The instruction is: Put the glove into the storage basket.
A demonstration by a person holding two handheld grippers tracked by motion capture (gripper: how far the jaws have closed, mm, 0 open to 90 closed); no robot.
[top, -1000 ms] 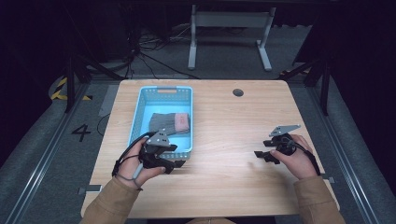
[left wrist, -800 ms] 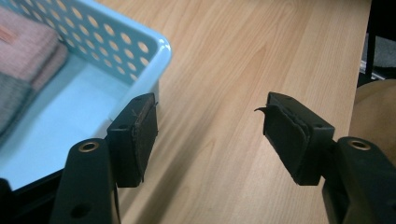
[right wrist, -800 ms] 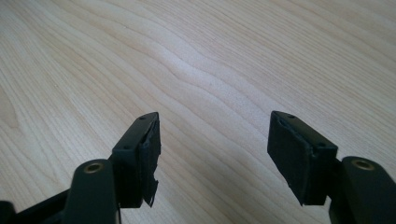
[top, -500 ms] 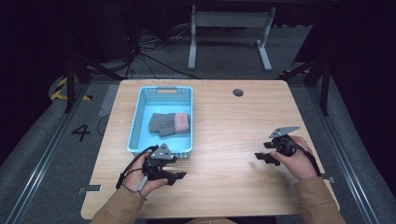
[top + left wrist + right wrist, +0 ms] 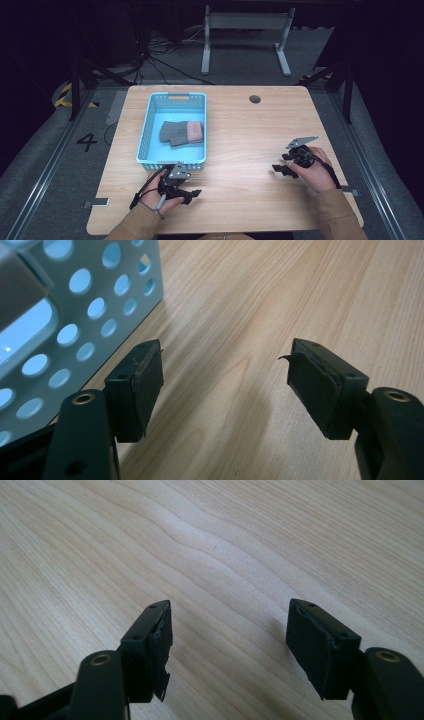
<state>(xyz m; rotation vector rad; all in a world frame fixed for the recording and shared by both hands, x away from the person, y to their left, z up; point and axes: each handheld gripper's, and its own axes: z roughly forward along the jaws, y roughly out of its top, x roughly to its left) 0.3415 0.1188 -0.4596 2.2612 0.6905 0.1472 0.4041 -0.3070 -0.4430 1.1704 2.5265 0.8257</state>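
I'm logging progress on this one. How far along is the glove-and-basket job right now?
Looks done: the grey glove lies inside the blue basket. In hand: nothing. The left gripper sits on the table just outside the basket's near wall, its jaws just been opening with only bare wood between them. The right gripper rests open and empty, well apart. Left: nothing else lies on the table to put away.

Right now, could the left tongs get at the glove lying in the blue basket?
Probably yes. The left tongs sit open and empty just outside the basket, whose top is open; they would have to lift over its near wall to reach the glove.
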